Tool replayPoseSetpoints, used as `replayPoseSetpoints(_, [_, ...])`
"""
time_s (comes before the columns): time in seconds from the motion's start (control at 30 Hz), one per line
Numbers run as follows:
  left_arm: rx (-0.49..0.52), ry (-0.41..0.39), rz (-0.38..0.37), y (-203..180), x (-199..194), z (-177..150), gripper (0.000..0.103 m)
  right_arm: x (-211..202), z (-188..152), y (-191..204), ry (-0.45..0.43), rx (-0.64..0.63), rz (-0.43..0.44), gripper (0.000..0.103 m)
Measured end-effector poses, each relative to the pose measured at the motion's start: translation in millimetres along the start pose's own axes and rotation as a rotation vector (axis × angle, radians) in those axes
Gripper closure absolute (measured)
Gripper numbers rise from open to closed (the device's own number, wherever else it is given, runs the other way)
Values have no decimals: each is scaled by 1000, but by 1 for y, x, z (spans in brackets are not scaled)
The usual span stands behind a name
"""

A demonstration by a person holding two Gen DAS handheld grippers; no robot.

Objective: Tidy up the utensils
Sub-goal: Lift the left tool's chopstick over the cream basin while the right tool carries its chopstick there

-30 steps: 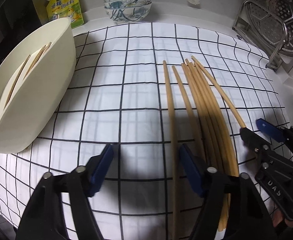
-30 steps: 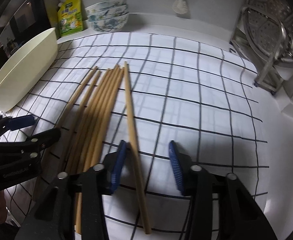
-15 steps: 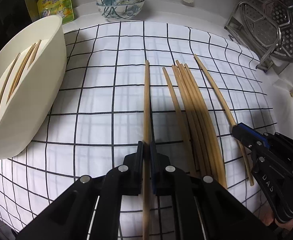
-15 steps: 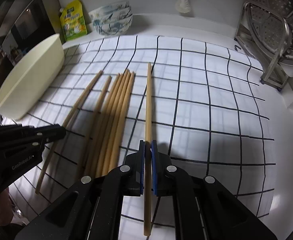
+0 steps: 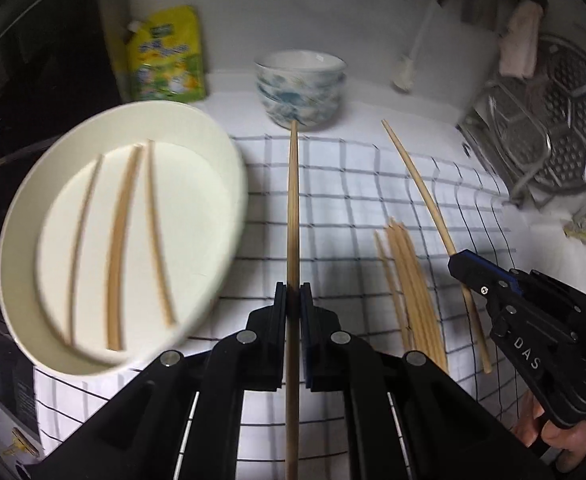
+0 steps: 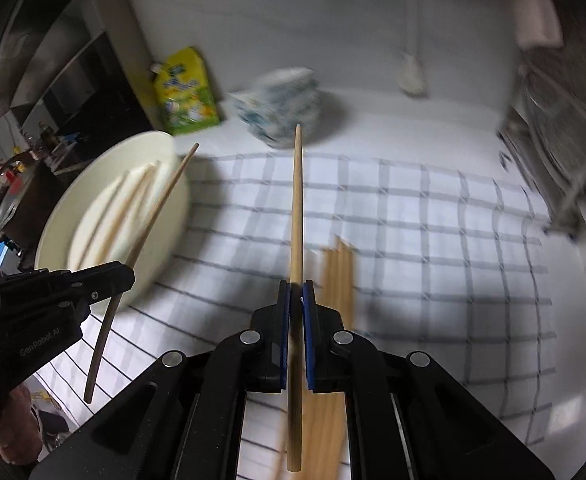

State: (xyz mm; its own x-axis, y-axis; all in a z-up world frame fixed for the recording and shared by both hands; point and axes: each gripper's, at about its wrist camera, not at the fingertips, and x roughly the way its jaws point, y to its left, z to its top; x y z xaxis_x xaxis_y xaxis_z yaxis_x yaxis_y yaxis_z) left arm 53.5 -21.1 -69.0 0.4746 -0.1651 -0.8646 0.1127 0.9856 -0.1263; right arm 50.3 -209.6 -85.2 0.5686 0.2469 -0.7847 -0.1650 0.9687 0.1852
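My left gripper (image 5: pixel 293 292) is shut on a wooden chopstick (image 5: pixel 293 208) and holds it above the checked cloth, just right of the cream oval dish (image 5: pixel 229 168). The dish holds three chopsticks (image 5: pixel 119 248). My right gripper (image 6: pixel 296 290) is shut on another chopstick (image 6: pixel 296 208), lifted over the cloth. In the left wrist view the right gripper (image 5: pixel 459 266) and its chopstick (image 5: pixel 421 188) show at the right. In the right wrist view the left gripper (image 6: pixel 127 276) and its chopstick (image 6: pixel 157 208) show at the left. Several loose chopsticks (image 5: pixel 413 288) lie on the cloth.
A stack of patterned bowls (image 5: pixel 301 88) and a yellow-green pouch (image 5: pixel 165 60) stand at the back. A metal steamer rack (image 5: pixel 549 128) stands at the right. The checked cloth (image 6: pixel 433 240) covers the counter. A white brush (image 5: pixel 405 72) leans on the back wall.
Both grippers closed on a chopstick each a second ago and have since lifted them off the cloth, the left one moving toward the cream dish.
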Motion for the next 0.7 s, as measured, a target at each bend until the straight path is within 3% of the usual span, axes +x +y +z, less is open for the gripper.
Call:
replayPoseSetpoints(0.2, [-68, -53, 58, 65, -24, 21, 96, 20, 42, 70, -21, -51, 91, 97])
replayPoseSetpoints(0.43, [-144, -63, 121, 142, -24, 32, 96, 54, 77, 164, -20, -131, 186, 97])
replayPoseSetpoints(0.7, [-150, -22, 145, 194, 2, 40, 96, 100, 81, 210, 55, -112, 193, 97])
